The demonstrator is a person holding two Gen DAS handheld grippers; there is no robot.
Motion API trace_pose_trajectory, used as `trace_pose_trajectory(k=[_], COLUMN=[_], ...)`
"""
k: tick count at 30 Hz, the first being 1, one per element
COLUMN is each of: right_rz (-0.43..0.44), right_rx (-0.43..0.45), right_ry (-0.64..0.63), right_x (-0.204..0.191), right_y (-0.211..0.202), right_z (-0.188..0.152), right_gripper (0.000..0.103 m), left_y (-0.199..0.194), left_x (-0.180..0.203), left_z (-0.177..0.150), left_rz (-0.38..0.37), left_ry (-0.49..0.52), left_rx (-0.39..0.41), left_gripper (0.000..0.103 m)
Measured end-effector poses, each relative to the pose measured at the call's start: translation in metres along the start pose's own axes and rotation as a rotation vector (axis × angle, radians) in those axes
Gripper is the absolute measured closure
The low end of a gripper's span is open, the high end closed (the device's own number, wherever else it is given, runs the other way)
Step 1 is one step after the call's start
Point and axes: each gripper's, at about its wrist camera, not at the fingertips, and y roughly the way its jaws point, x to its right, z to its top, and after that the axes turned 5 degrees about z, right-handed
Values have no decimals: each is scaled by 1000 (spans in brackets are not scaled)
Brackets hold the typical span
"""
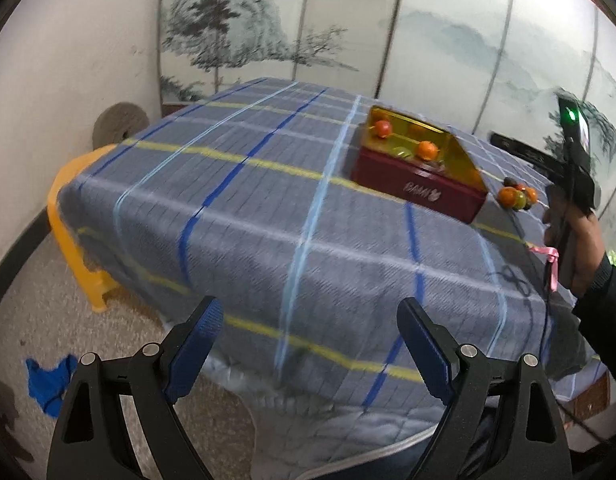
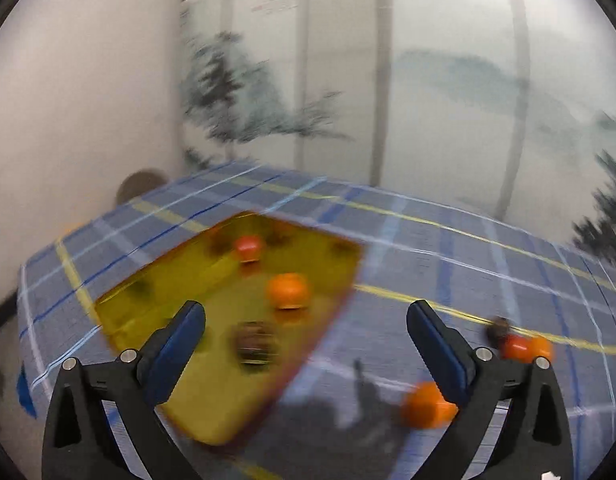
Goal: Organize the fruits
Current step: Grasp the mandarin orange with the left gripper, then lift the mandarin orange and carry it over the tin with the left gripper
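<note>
— While both pairs of jaws stand wide apart with nothing between them, where is the fruit?

— Past the right gripper, a red fruit, an orange fruit and a dark brown one lie in the yellow-lined maroon box.

— And beyond the left gripper?

— More small fruits sit on the blue plaid-covered table, just beside that box.

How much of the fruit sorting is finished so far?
Partly done. The gold-lined box already holds a red fruit, an orange and a dark fruit. Nothing is in hand: the left gripper and right gripper both stand open and empty. A small pile of fruit still waits on the checked cloth beside the box.
</note>
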Motion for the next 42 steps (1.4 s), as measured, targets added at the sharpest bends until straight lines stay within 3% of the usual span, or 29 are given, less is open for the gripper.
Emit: trace_pose_trajectory(k=[5, 8, 12, 15, 18, 22, 25, 27, 29, 34, 36, 42], right_rz=[-252, -367, -402, -342, -315, -278, -258, -248, -246, -240, -238, -229], right_rx=[-6, -9, 42, 73, 95, 84, 73, 79, 90, 116, 120, 127], right_ry=[209, 368, 599, 792, 898, 867, 876, 873, 867, 859, 857, 852], right_x=[137, 216, 293, 331, 344, 341, 342, 341, 339, 337, 337, 337], right_y=[-26, -50, -89, -103, -106, -98, -95, -96, -98, -102, -103, -103], right_z=[-25, -49, -80, -104, -117, -109, -112, -112, -113, -112, -112, -112], right_gripper=[1, 1, 0, 0, 0, 0, 0, 0, 0, 0, 0, 0], left_y=[7, 11, 18, 33, 56, 93, 123, 140, 152, 168, 176, 182], left_x=[48, 96, 168, 220, 268, 313, 330, 341, 347, 355, 355, 353], left_z=[33, 57, 82, 94, 102, 106, 108, 108, 106, 106, 109, 117], left_rz=[-58, -133, -249, -311, -334, -308, -291, -267, -262, -235, -224, -241], left_ry=[95, 179, 287, 341, 387, 442, 459, 470, 480, 491, 493, 486], left_rx=[40, 61, 81, 69, 60, 70, 27, 3, -28, -39, -53, -70], left_gripper=[14, 14, 14, 14, 14, 16, 25, 37, 46, 50, 70, 72])
